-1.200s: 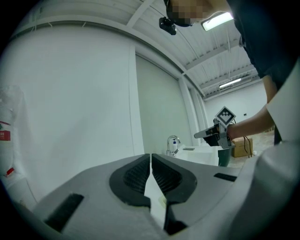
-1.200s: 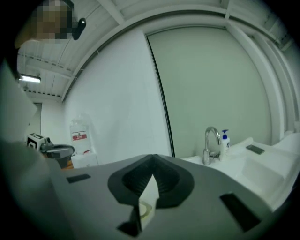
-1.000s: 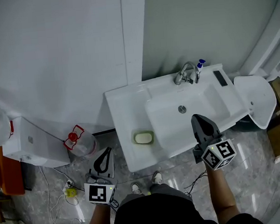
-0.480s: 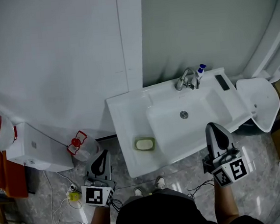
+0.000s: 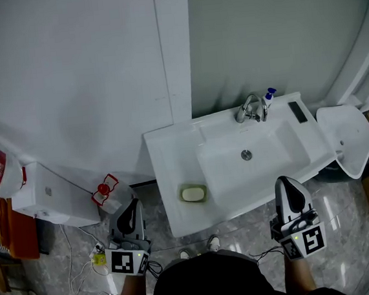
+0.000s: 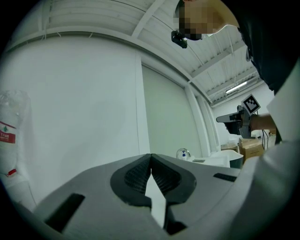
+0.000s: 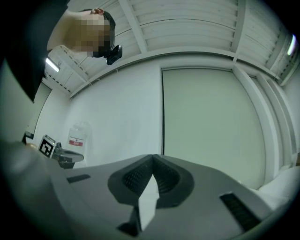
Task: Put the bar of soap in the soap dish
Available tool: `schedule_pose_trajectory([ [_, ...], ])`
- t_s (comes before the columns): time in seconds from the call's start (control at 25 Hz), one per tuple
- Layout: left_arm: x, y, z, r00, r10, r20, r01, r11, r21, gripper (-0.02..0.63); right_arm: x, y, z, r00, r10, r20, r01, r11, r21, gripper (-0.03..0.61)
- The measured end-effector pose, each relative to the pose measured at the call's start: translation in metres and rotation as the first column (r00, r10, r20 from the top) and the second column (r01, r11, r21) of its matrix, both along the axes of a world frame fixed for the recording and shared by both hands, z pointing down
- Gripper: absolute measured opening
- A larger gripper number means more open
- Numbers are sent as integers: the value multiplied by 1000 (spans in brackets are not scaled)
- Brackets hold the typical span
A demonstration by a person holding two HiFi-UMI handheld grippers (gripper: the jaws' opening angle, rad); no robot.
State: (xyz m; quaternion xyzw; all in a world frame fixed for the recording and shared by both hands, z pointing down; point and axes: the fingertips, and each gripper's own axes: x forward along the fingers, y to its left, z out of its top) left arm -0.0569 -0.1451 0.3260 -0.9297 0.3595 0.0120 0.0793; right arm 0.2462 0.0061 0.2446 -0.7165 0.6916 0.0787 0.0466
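White washbasin (image 5: 169,153) against a pale bathroom wall: the left claw (image 5: 131,205) and right claw (image 5: 285,183), each pressed together on nothing, hover clear of its near edge, well apart. Between them, the bar of soap (image 5: 193,193) lies in the green soap dish (image 5: 181,189) on the basin's left ledge, well apart from the tap (image 5: 249,108).

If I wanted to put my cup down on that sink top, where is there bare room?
The counter is bare from the wall down to the soap dish, which holds the soap. The basin is bare too. Behind the basin it is crowded: tap, blue-capped bottle, dark flat thing.
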Motion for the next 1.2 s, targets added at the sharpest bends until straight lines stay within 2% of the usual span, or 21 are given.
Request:
schedule_pose_trajectory([
  [0.16, -9, 1, -7, 999, -35, -10, 35, 999, 13, 20, -6, -5, 10, 999, -24, -29, 23, 999, -36, 13],
  [0.32, -19, 4, -12, 997, -73, -23, 74, 997, 19, 20, -2, -8, 25, 1000, -12, -8, 12, 998, -68, 12],
  [0.56, -17, 8, -9, 996, -85, -22, 85, 996, 20, 20, -1, -15, 20, 999, -11, 35, 12, 999, -39, 12],
  [0.72, -17, 13, -9, 995, -98, -26, 99, 995, 11, 20, 1, -17, 23, 1000, -21, 15, 22, 998, -53, 12],
  [0.88, -15, 16, -9, 995, -100, -23, 100, 995, 9, 20, 0, -23, 17, 997, -44, 69, 46, 999, -28, 12],
  [1.2, -18, 20, -5, 994, -107, -5, 107, 994, -8, 20, -8, -28, 23, 997, -71, 37, 73, 996, -58, 12],
])
